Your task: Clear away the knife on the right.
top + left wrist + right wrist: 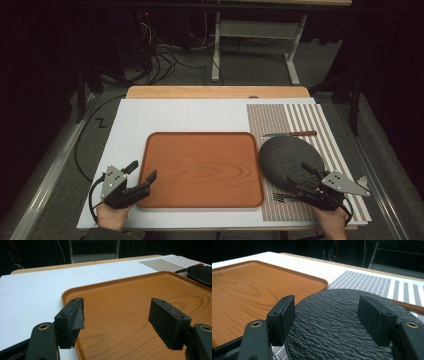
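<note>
An empty orange-brown wooden tray (202, 167) lies in the middle of the white board (175, 117). To its right a round dark slate plate (287, 155) rests on a striped placemat (305, 117). Behind the plate lies a knife (291, 134) with a brown handle, and a fork (284, 197) lies in front of it. My left gripper (142, 171) is open over the tray's front left corner (140, 297), nothing between its jaws (117, 312). My right gripper (298, 173) is open low over the plate's near edge (337, 300), its jaws (325, 312) empty.
The white board sits on a wooden tabletop (215, 92) whose back edge shows beyond it. The knife handle (409, 306) lies just past the plate. Cables (160, 60) and a metal frame (255, 30) are on the floor behind the table.
</note>
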A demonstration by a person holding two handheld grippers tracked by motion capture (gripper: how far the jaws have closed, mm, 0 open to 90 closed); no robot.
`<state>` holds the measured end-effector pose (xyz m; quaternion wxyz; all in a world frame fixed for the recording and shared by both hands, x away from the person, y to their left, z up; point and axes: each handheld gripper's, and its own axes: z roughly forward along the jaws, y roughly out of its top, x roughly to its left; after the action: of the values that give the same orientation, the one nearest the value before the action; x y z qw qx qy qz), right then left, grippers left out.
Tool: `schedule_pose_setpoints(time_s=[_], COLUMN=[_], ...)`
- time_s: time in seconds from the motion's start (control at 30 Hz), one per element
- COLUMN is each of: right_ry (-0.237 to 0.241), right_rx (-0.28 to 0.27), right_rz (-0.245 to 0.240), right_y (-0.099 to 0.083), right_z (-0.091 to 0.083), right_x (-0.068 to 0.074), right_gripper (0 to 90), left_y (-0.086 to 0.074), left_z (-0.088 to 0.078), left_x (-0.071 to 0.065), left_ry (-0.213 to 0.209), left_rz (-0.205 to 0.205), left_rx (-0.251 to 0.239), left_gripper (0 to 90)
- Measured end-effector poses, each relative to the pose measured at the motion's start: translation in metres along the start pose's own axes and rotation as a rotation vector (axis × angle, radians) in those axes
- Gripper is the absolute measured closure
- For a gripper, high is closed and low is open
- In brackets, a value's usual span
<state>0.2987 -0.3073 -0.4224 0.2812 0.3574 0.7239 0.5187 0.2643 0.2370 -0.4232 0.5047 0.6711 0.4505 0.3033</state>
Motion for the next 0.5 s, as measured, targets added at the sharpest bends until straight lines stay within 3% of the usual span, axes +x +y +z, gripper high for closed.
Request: schedule_pose_setpoints(time_s=[0.5], right_ry=[0.006], right_rx=[-0.005], right_rz=[0.009], right_y=[0.0004], right_z=[-0.0010], right_x=[-0.0014], right_gripper=[32.9], left_y=[-0.0002], left_z=[0.0004], left_x=[-0.0003], left_ry=[-0.005], left_rz=[0.005], left_rx=[0.007], left_gripper=[28.6])
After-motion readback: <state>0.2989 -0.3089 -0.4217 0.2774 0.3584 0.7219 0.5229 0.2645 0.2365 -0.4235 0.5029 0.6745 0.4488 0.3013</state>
